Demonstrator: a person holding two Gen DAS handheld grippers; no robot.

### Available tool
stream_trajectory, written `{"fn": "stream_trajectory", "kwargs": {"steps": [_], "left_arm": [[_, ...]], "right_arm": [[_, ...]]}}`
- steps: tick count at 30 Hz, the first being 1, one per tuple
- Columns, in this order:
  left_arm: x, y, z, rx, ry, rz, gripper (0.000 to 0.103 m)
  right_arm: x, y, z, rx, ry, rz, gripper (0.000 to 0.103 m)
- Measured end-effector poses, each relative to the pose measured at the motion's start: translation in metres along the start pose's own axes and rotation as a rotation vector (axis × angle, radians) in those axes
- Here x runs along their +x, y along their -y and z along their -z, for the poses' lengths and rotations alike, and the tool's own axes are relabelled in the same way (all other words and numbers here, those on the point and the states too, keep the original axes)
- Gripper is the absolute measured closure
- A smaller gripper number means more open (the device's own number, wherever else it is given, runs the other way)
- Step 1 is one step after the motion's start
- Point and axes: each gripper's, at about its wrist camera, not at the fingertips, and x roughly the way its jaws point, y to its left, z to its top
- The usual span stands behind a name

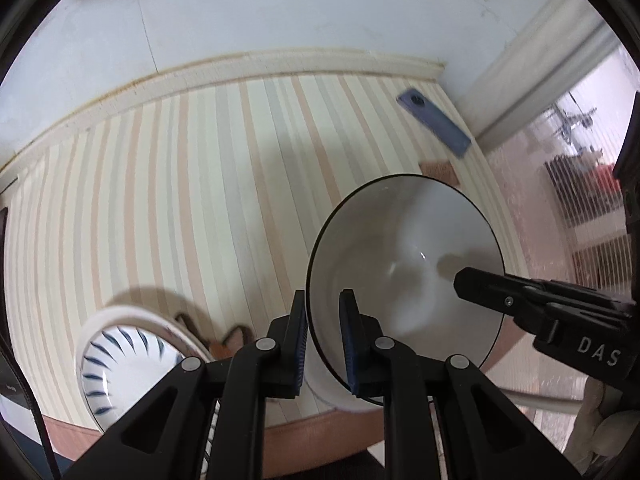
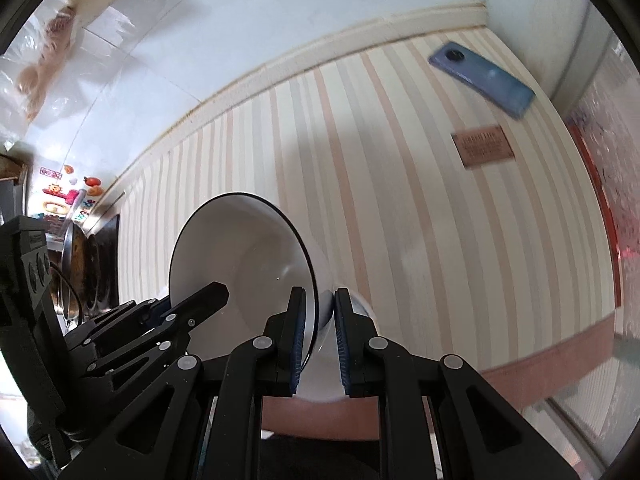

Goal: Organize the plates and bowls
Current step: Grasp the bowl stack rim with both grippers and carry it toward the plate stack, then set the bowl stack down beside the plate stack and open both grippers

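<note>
Soft, even daylight. A bowl (image 1: pixel 132 356) throws a shadow up-left on the striped table (image 1: pixel 200 200); small glints sit inside the white bowl (image 1: pixel 404 264). Fisheye bends the edges, and the phone (image 2: pixel 482 78) is smeared.

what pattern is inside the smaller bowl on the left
Dark blue radiating strokes on white inside the smaller bowl; the left wrist view shows it best.

Two bowls: one white bowl with a dark rim (image 1: pixel 404 256) right of centre, one blue-streaked bowl (image 1: pixel 128 364) at lower left; one blue phone (image 1: pixel 434 120) upper right; one brown label (image 2: pixel 482 146) upper right
</note>
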Motion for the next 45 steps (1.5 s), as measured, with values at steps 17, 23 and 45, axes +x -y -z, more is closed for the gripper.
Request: {"fn": "stream_trajectory", "kwargs": {"steps": [17,23,45], "left_arm": [[0.034,0.014,0.035,0.068,-0.088,-0.067,0.09],[0.043,0.016,0.036,0.094,-0.096,-0.104,0.09],[-0.005,0.02,0.041,0.116,-0.01,-0.101,0.088]], "right_arm": [[0.049,0.026,0.043,0.035,-0.104,0.029,0.087],[0.057,0.027,0.045,0.03,-0.121,0.032,0.087],[0.01,0.016,0.061,0.023,-0.037,0.056,0.065]]}}
